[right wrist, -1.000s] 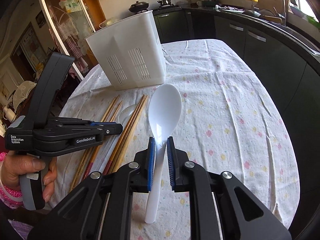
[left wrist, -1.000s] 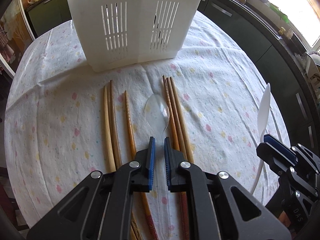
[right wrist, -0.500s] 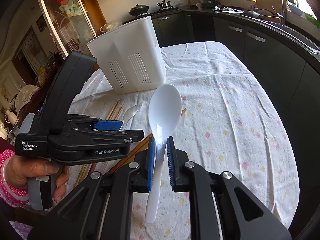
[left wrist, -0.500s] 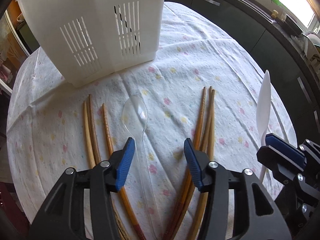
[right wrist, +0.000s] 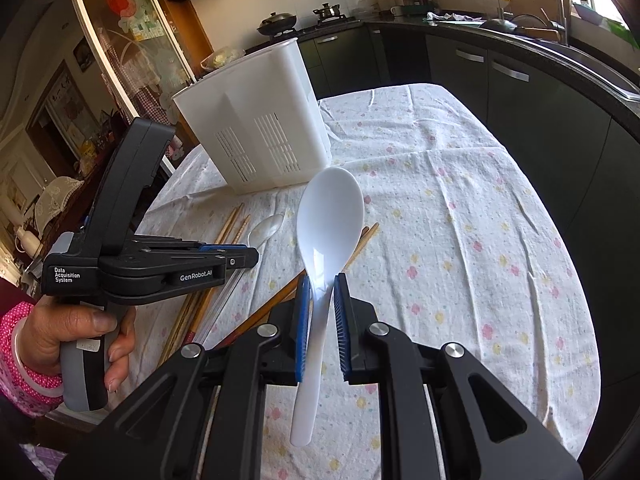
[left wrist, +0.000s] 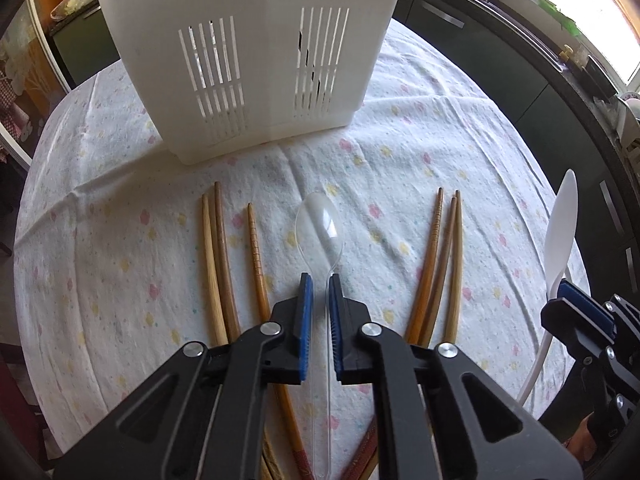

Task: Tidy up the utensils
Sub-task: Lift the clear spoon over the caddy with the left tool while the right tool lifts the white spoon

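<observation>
Here, in the left wrist view, the white slotted utensil holder point(left wrist: 248, 60) stands on the floral tablecloth point(left wrist: 100, 248); its inside is hidden, though dark shapes show through the slots. The left gripper point(left wrist: 318, 292) has its blue pads drawn in on the neck of the clear plastic spoon point(left wrist: 320, 228), which lies between three chopsticks on the left point(left wrist: 218, 264) and three chopsticks on the right point(left wrist: 440, 264).

In the right wrist view, the right gripper point(right wrist: 322, 292) is clamped on the handle of the white spoon point(right wrist: 330, 220), held above the cloth. The holder's rim is seen, but not its contents. The left tool's side reads "GenRobot.AI" point(right wrist: 196, 277) and "Data Acquisition System" point(right wrist: 66, 275).
</observation>
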